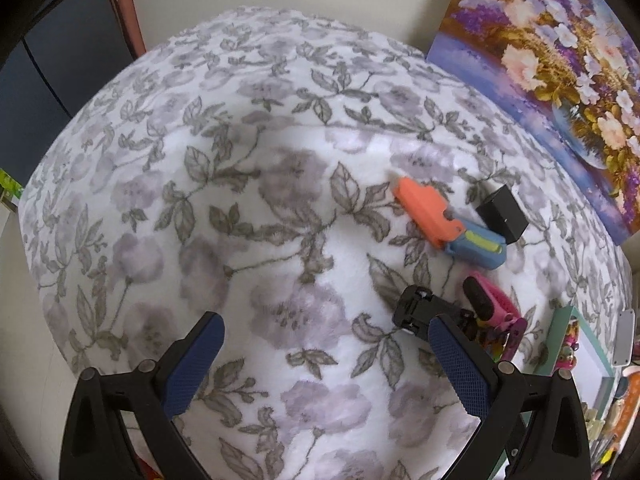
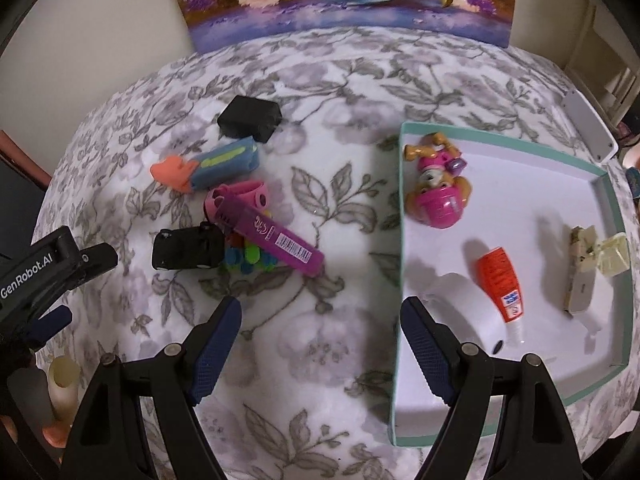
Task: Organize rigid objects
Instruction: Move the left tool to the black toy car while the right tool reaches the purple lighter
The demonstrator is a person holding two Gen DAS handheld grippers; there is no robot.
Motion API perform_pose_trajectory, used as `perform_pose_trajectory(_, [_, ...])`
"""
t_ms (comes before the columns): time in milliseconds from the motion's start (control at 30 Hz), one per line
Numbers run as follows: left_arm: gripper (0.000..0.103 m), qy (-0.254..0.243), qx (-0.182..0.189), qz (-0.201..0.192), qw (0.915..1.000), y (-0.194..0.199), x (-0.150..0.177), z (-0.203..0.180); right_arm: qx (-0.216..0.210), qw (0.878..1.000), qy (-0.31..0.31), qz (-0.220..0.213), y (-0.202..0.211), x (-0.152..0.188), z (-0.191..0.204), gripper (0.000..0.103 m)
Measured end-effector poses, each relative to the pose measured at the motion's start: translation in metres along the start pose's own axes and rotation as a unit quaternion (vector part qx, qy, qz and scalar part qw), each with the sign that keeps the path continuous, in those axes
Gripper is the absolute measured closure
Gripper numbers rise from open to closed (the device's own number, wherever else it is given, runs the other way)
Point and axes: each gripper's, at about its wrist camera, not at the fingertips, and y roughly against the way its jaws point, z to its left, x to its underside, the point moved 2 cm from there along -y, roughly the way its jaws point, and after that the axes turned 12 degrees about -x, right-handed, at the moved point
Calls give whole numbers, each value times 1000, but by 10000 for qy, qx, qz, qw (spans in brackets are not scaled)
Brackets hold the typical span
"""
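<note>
We see both hand-held grippers, left (image 1: 324, 344) and right (image 2: 320, 328), spread wide, empty (hovering over floral cloth); black toy car (image 2: 188, 249) outside tray (image 2: 404, 280).

Floral blanket (image 2: 320, 344) (fleecy) bears tray (image 2: 400, 280), toys (image 2: 240, 236).

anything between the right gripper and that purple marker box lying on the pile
Nothing visible. The right gripper is open, with only bare floral cloth between its fingers and the purple marker box. The box leans on the colourful toy pieces, beside the black toy car.
</note>
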Motion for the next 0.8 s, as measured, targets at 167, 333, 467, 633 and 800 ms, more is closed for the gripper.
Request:
perform_pose_trajectory(167, [0, 9, 30, 172, 9998, -11, 1, 1, -153, 9998, -39, 129, -11, 0, 3, 20])
perform_pose_trajectory(333, [0, -93, 86, 252, 9996, -19, -1, -4, -182, 9997, -132, 105, -15, -5, -2, 20])
perform_pose_trajectory(467, [0, -161, 185, 328, 9992, -24, -3, -11, -229, 9993, -290, 97, -19, -13, -11, 21])
perform_pose_trajectory(633, [0, -265, 374, 296, 9985, -25, -8, -23, -317, 9990, -321, 62, -16, -23, -14, 21])
perform_pose_trajectory(800, [0, -419, 405, 379, 9976, -30, -7, -36, -382, 9984, -396, 85, -21, -34, -17, 20])
